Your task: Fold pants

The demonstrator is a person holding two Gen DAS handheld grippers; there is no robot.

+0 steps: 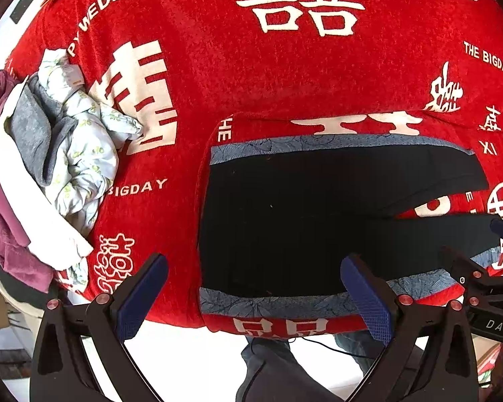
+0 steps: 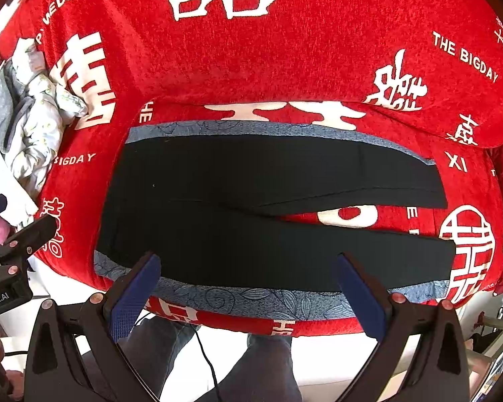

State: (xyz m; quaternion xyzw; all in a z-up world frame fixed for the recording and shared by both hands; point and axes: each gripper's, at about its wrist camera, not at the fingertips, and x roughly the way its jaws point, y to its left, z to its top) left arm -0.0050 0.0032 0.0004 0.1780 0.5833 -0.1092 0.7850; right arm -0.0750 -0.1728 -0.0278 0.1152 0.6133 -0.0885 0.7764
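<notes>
Black pants [image 1: 301,217] lie flat on a blue patterned cloth [image 1: 268,305], waist to the left and the two legs spread apart toward the right. My left gripper [image 1: 254,264] hovers open over the near waist end, with nothing between its blue pads. In the right wrist view the pants [image 2: 234,184] fill the middle, and my right gripper [image 2: 247,261] is open above the near leg and the edge of the blue cloth [image 2: 234,298]. Each gripper shows at the side of the other's view: the right gripper [image 1: 479,268] and the left gripper [image 2: 23,234].
A red blanket [image 1: 251,77] with white lettering covers the surface. A pile of crumpled clothes [image 1: 77,140], grey, pale printed, white and maroon, sits at the left edge. A person's legs [image 2: 261,361] and a thin black cable [image 2: 204,351] show below the near edge.
</notes>
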